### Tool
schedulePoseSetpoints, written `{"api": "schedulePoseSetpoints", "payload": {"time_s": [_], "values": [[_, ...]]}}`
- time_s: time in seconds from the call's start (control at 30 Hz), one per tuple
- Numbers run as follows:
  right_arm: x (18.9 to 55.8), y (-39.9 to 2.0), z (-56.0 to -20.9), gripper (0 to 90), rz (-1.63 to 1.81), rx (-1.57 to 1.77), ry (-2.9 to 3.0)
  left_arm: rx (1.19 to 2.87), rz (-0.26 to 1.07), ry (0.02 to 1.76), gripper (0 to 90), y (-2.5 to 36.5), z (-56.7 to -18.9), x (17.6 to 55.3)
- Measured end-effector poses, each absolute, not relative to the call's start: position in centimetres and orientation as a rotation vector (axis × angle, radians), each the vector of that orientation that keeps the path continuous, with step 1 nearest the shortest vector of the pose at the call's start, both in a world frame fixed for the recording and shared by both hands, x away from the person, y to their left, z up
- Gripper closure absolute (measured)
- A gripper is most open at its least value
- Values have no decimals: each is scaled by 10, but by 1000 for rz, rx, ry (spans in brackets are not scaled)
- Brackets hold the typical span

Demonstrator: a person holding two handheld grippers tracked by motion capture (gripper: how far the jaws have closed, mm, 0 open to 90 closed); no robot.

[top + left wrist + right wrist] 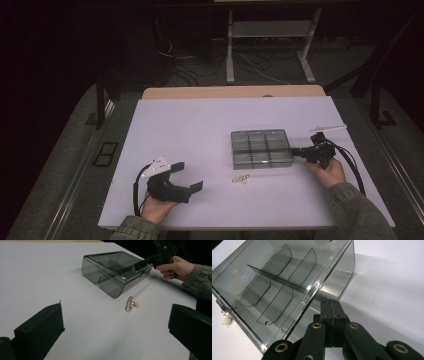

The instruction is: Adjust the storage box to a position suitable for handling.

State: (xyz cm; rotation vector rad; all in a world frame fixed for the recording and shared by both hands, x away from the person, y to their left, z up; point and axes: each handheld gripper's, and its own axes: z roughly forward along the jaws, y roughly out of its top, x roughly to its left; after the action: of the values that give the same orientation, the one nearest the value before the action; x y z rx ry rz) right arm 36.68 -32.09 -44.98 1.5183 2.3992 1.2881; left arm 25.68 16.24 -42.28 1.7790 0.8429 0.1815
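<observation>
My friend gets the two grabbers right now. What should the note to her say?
Left gripper: open, empty, resting near the table's front edge.
Right gripper: jaws shut together, tips at the right side of the smoky clear plastic compartment box, by its lid edge.
Box: mid-table, lid closed, compartments look empty.
Small gold clip with pearly beads: lying loose on the white table just in front of the box.
Done: nothing is in the box so far.
Left, probably: open the lid, put the clip inside.
</observation>
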Motion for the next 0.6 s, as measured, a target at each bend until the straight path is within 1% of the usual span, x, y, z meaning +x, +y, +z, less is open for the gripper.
{"api": "schedulePoseSetpoints", "payload": {"time_s": [0.6], "values": [[362,-300,-447,896,1308,1470,2442,1779,181,840,0,162,-423,257]]}}
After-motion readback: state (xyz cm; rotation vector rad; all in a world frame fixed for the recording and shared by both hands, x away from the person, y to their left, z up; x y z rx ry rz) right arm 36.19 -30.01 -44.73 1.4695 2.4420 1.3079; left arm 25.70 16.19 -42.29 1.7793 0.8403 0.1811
